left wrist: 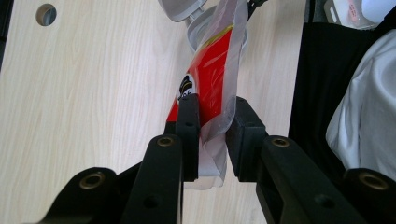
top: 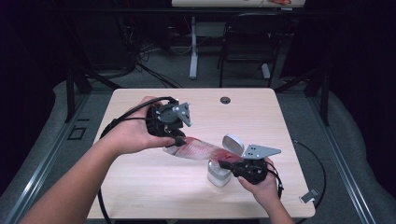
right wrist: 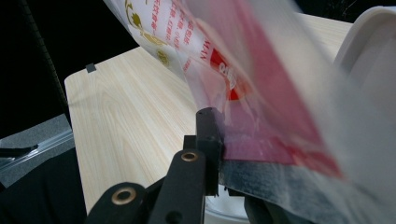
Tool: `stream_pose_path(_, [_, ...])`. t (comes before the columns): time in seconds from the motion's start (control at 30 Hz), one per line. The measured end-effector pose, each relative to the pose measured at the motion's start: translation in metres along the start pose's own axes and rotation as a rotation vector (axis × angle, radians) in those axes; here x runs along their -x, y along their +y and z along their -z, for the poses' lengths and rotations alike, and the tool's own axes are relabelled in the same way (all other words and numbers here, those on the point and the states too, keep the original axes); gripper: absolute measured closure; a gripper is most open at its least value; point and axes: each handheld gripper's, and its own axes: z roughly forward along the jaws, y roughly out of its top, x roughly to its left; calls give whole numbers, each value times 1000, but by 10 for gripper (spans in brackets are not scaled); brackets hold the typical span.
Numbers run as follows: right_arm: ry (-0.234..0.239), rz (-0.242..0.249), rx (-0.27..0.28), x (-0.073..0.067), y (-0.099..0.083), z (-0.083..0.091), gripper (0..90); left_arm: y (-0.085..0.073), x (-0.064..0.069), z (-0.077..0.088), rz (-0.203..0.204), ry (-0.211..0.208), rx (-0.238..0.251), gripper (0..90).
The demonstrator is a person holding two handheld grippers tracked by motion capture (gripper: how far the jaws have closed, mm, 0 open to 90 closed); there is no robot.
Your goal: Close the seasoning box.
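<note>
A clear plastic bag (top: 198, 150) with red print hangs stretched between my two grippers above the wooden table (top: 140, 177). My left gripper (top: 180, 140) is shut on its left end; in the left gripper view both pads pinch the film of the bag (left wrist: 210, 79) at my left gripper (left wrist: 212, 112). My right gripper (top: 225, 164) is shut on the other end, right over a small white container (top: 217, 176) whose hinged lid (top: 232, 143) stands up. In the right gripper view the bag (right wrist: 243, 84) covers one jaw of my right gripper (right wrist: 233, 140).
A round cable hole (top: 225, 100) sits near the table's far edge. A black chair (top: 250, 42) and a white desk leg (top: 193, 46) stand beyond the table. A small grey object (top: 309, 196) lies on the floor at the right.
</note>
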Motion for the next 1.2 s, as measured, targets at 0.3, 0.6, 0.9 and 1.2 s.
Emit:
stream_pose_path(0.3, [0,0,0,0,0,0,877,1,0,0,3,2,2,758])
stream_pose_path(0.6, [2,-3,3,1,-1,0,876,2,0,1,-1,3,7,756])
stream_pose_path(0.9, [-1,-3,1,1,-1,0,877,5,0,1,1,5,13,753])
stream_pose_path(1.2, [-6,0,-1,2,-1,0,877,5,-1,1,-3,11,23,746])
